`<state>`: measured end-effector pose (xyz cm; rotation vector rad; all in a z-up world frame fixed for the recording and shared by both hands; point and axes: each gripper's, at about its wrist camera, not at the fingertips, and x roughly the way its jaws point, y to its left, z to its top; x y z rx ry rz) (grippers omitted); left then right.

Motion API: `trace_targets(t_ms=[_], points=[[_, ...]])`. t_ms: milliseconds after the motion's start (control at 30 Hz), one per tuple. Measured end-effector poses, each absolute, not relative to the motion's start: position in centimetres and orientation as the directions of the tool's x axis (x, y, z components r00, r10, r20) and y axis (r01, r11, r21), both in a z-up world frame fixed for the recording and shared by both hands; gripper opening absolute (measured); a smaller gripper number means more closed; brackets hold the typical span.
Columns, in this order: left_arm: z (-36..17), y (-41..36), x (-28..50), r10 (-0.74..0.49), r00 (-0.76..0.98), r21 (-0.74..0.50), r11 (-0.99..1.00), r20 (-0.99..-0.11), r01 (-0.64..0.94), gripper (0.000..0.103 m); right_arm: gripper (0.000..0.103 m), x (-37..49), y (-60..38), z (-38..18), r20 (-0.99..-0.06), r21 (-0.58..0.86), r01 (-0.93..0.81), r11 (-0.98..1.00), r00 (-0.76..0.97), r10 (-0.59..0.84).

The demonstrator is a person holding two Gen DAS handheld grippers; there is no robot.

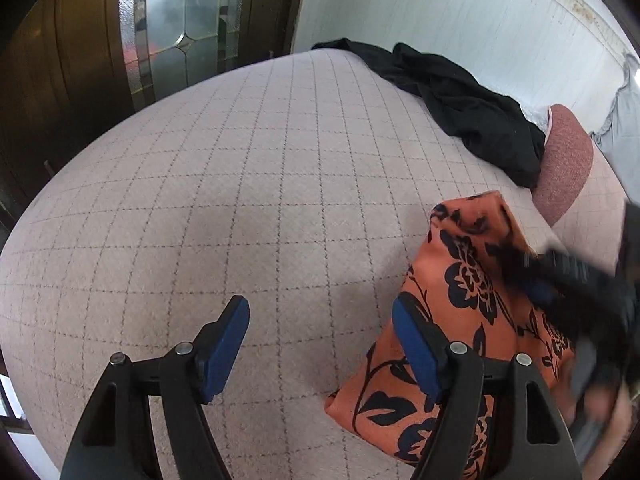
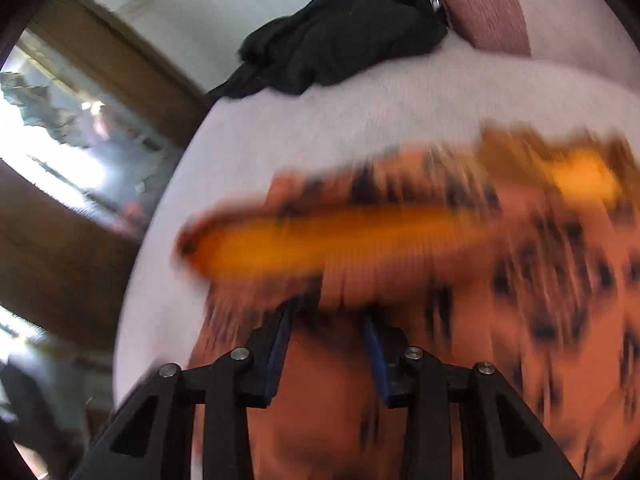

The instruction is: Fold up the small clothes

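Partly blurred orange floral garment

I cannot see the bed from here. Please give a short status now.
Left gripper open, empty, over the checked cover. Right gripper at the orange floral cloth, grip unclear, picture blurred. Black garment lies apart, not in the way.

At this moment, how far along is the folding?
Done: nothing visibly finished. In hand: the orange floral garment, doubled over, with the right tool on it; whether it grips is blurred. The left tool is open, empty. Left: the crumpled black garment.
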<state>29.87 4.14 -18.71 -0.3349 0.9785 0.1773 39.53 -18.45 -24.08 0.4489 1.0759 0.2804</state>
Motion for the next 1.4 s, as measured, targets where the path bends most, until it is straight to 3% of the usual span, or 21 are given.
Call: trace_targets(t_ms=[133,233,533,633,667,733,867,900,967,1000,1133,1300,1400], points=[[-18.7,4.3,30.7,-0.013,0.543,-0.194,0.941,-0.84,-0.278,0.075,0.037,43.6,-21.8,-23.9,-0.735,0.531,0.176,0.829,0.582,0.347],[-17.9,4.1,30.4,-0.052,0.571,-0.24,0.936,-0.819,-0.259,0.075,0.038,41.9,-25.1,-22.7,-0.698,0.571,0.229,0.789,0.64,0.32],[-17.4,-2.0,28.9,-0.146,0.591,-0.222,0.973,-0.794,-0.057,0.075,0.048,23.2,-37.8,-19.8,-0.704,0.527,0.292,0.798,0.676,0.219],[-20.0,-3.3,30.1,-0.038,0.505,-0.098,0.991,-0.862,-0.093,0.075,0.049,17.9,-41.3,-21.2,-0.742,0.511,0.368,0.777,0.645,0.183],[-20.9,-3.5,30.4,-0.028,0.488,-0.086,0.992,-0.873,-0.096,0.082,0.049,16.4,-42.5,-22.4,-0.766,0.501,0.408,0.763,0.62,0.171],[-20.9,-2.9,30.5,-0.033,0.497,-0.11,0.986,-0.867,-0.126,0.087,0.048,15.0,-44.0,-24.9,-0.796,0.505,0.458,0.731,0.574,0.19],[-19.6,-0.7,29.8,-0.089,0.493,-0.187,0.97,-0.865,-0.154,0.087,0.049,12.1,-45.2,-24.0,-0.723,0.6,0.435,0.672,0.654,0.222],[-19.4,-0.2,29.3,-0.087,0.503,-0.193,0.968,-0.86,-0.162,0.087,0.051,11.4,-45.2,-23.4,-0.693,0.626,0.413,0.661,0.683,0.23],[-19.1,1.1,27.9,-0.101,0.504,-0.215,0.961,-0.858,-0.174,0.087,0.066,9.7,-45.5,-22.2,-0.64,0.677,0.383,0.629,0.729,0.245],[-19.2,1.6,27.1,-0.128,0.493,-0.241,0.955,-0.861,-0.175,0.087,0.067,9.0,-45.4,-22.0,-0.621,0.699,0.375,0.61,0.741,0.256],[-20.4,2.9,24.0,-0.289,0.434,-0.397,0.899,-0.853,-0.182,0.087,0.067,6.5,-44.7,-23.2,-0.589,0.769,0.385,0.511,0.738,0.33],[-20.4,1.2,21.1,-0.375,0.441,-0.47,0.874,-0.815,-0.125,0.086,0.067,5.5,-43.4,-26.5,-0.569,0.818,0.44,0.37,0.713,0.411],[-20.4,0.0,21.9,-0.36,0.454,-0.455,0.882,-0.815,-0.119,0.087,0.067,5.4,-43.3,-28.0,-0.571,0.821,0.475,0.317,0.701,0.427]])
